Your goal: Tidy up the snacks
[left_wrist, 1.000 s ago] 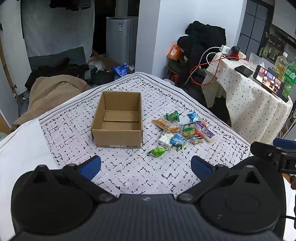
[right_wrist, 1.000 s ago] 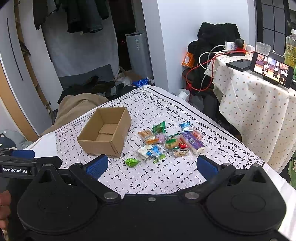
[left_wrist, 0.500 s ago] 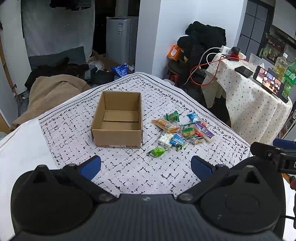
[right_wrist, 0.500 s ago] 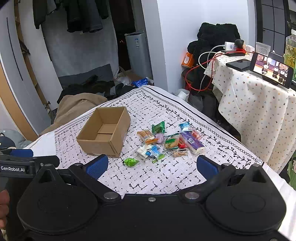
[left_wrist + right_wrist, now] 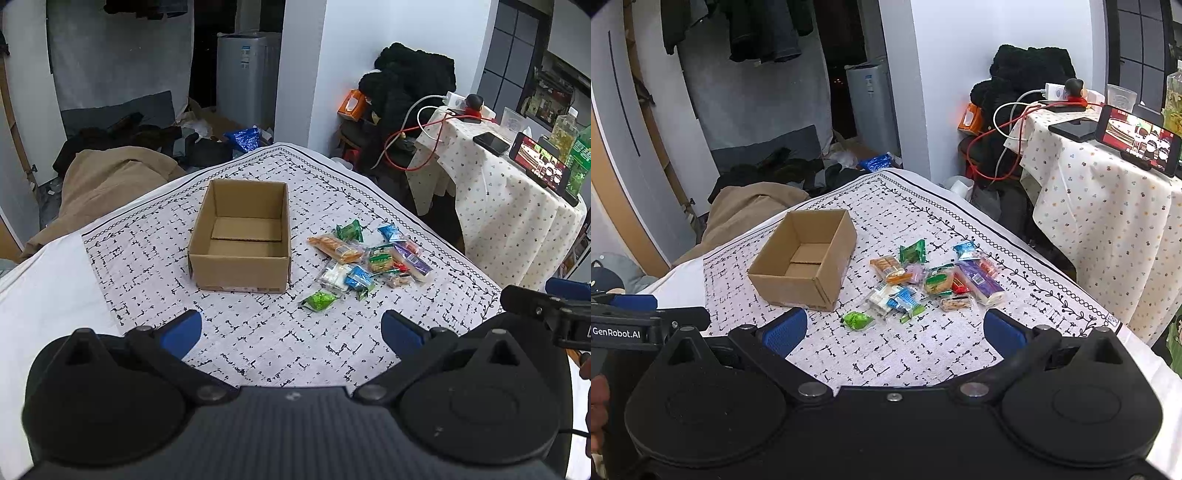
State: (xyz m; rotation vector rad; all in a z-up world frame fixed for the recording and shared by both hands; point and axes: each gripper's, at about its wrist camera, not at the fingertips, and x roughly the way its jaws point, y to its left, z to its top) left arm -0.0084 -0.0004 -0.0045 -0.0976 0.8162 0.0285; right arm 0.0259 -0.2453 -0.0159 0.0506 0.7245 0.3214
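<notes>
Both the left gripper (image 5: pixel 291 326) and right gripper (image 5: pixel 894 326) are hovering spread wide, gripping nothing. The small crinkly plastic snack packets (image 5: pixel 923 280) are lying beside the empty brown cardboard box (image 5: pixel 803 260); they look light and slippery, best pinched across the middle.

The left gripper (image 5: pixel 291 328) and right gripper (image 5: pixel 894 330) both hover with jaws spread wide, holding nothing.
</notes>
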